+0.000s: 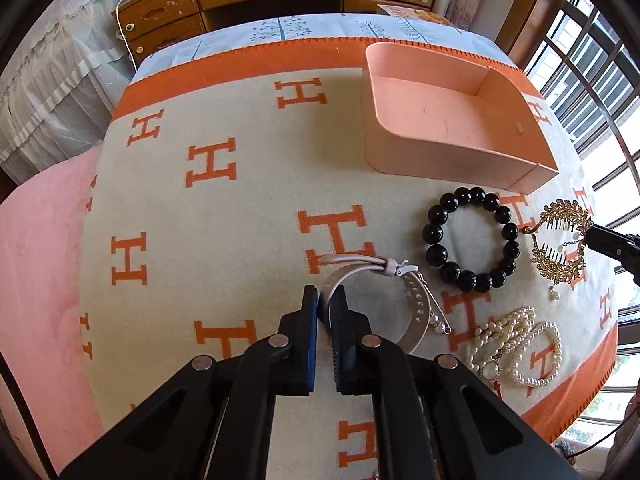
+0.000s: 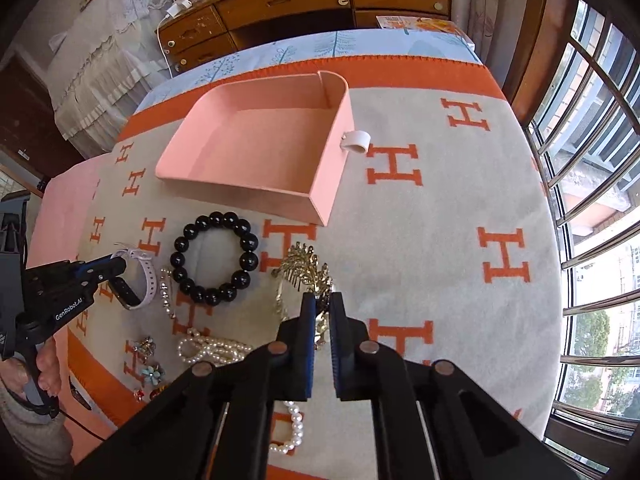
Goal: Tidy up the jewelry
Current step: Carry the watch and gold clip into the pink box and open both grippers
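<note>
With the left gripper (image 1: 325, 294) clamped on the watch (image 1: 372, 280) strap and the right gripper (image 2: 323, 300) clamped on the gold comb (image 2: 308, 270), both just above the blanket (image 1: 240, 220), each should be carried level into the empty tray (image 1: 440, 108) without snagging the beads (image 1: 472, 240).

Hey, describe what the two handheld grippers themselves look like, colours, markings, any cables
Both the left gripper and right gripper are matte black plastic linkages with round silver pivot pins and blue-lined pads. Seen from the right wrist view, the left one carries white "GenRobot.AI" lettering, a pistol-style handle and a thin black cable trailing below.
</note>
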The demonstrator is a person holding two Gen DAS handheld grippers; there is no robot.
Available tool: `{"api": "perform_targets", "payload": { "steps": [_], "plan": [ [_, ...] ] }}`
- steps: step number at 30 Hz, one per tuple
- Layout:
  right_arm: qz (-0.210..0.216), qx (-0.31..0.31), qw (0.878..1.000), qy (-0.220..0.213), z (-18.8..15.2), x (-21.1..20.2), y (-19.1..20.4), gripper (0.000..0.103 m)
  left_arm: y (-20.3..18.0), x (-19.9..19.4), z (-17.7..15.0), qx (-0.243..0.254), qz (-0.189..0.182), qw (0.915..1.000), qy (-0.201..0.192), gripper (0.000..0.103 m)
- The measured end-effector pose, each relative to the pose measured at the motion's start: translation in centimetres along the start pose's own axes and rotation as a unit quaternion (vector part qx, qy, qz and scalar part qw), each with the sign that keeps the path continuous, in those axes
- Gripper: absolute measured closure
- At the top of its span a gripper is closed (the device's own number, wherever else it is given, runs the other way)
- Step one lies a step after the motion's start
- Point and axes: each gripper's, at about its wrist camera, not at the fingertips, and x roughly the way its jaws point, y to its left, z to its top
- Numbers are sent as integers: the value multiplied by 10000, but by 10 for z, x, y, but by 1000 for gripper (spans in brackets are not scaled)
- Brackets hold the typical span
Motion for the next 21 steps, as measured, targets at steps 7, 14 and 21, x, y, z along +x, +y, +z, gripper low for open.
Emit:
{"api": "perform_targets", "payload": {
  "steps": [7, 14, 21],
  "plan": [
    [146, -147, 9991, -371, 12, -25, 22, 100, -3, -31, 3, 16, -53, 9995, -309, 99],
    [620, -59, 9931, -995, 37, -49, 35, 100, -17, -59, 28, -14, -109, 9976, -685, 99],
    [1147, 256, 9802, -1594, 71, -35, 37, 100, -30, -61, 71, -263, -195, 9933, -1112, 99]
  ]
}}
